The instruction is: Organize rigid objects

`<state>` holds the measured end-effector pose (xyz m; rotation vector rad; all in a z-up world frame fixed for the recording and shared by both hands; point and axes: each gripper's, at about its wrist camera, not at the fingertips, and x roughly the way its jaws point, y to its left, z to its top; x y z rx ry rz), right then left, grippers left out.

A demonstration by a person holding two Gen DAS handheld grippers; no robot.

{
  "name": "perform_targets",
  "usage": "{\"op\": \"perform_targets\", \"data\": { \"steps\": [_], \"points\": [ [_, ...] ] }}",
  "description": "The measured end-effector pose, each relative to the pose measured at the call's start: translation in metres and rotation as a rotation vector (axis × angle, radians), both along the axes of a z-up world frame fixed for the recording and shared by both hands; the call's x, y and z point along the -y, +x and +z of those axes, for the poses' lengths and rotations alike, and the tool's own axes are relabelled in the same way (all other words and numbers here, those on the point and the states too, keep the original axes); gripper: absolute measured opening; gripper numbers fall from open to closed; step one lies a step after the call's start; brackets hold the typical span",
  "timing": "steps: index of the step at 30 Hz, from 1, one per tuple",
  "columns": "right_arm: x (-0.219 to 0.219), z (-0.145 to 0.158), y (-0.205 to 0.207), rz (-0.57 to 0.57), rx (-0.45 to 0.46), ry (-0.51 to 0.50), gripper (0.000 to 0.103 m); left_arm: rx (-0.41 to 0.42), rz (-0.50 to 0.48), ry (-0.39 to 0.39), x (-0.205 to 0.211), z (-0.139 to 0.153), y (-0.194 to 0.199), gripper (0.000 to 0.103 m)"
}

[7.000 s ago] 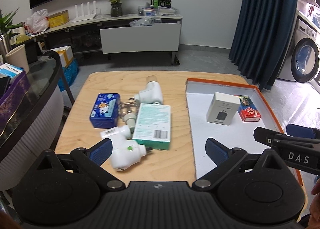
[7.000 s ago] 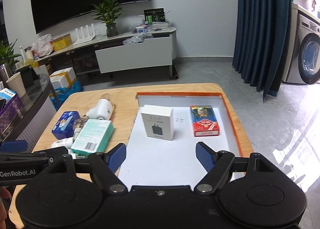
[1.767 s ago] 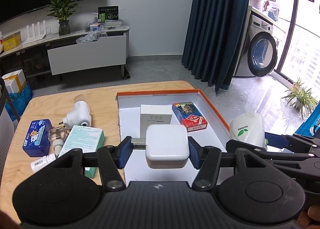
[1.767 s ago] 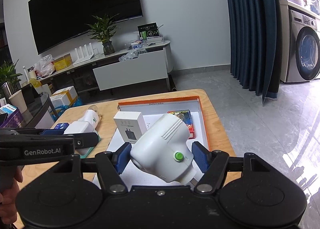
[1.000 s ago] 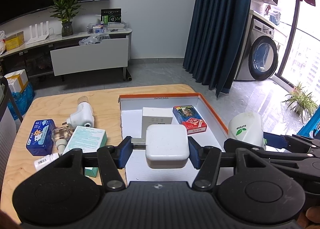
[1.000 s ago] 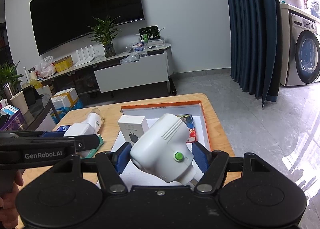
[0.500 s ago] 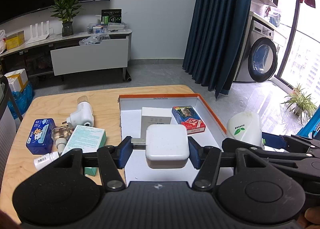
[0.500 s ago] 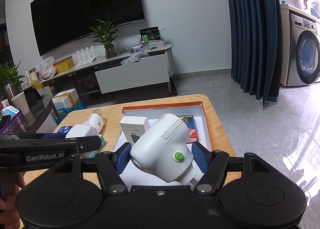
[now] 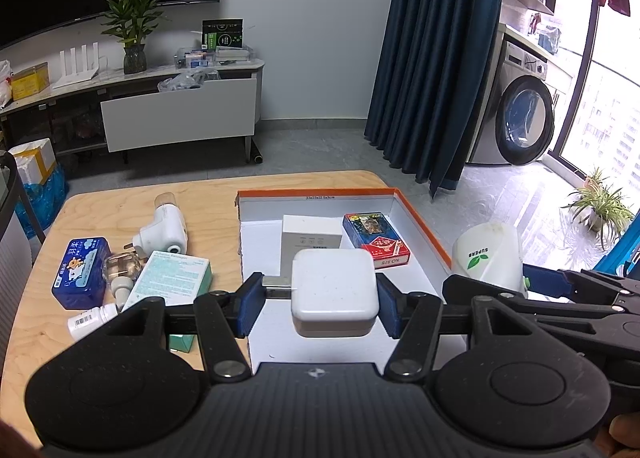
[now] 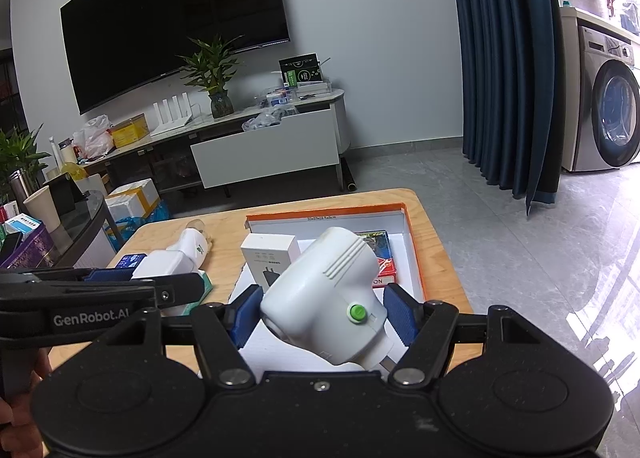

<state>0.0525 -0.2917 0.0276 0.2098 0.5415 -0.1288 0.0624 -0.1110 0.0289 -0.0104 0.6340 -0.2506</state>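
My left gripper [image 9: 320, 304] is shut on a white square charger block [image 9: 334, 292], held above the near end of the orange-rimmed white tray [image 9: 420, 228]. My right gripper [image 10: 322, 314] is shut on a white plug-in device with a green button [image 10: 324, 298], also above the tray [image 10: 412, 250]; it shows in the left wrist view [image 9: 486, 256] at the tray's right. In the tray lie a white adapter box [image 9: 312, 242] and a red card pack [image 9: 376, 240].
On the wooden table [image 9: 208, 194] left of the tray lie another white plug-in device [image 9: 166, 228], a blue tin [image 9: 82, 266], a green-white box [image 9: 172, 278], a small clear bottle [image 9: 120, 270] and a white dropper bottle [image 9: 90, 320]. A glass side table [image 10: 80, 226] stands at the left.
Over seven seconds both grippers went from open and empty to shut on the charger and the plug-in device. In the last second both have drifted slightly back from the table.
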Motion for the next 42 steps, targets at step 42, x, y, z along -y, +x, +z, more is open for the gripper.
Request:
{"op": "perform_targets", "data": {
  "steps": [42],
  "points": [
    [0.0078, -0.0067, 0.0025, -0.009, -0.014, 0.006, 0.08, -0.007, -0.005, 0.004, 0.0018, -0.0058, 0.0033, 0.059]
  ]
}}
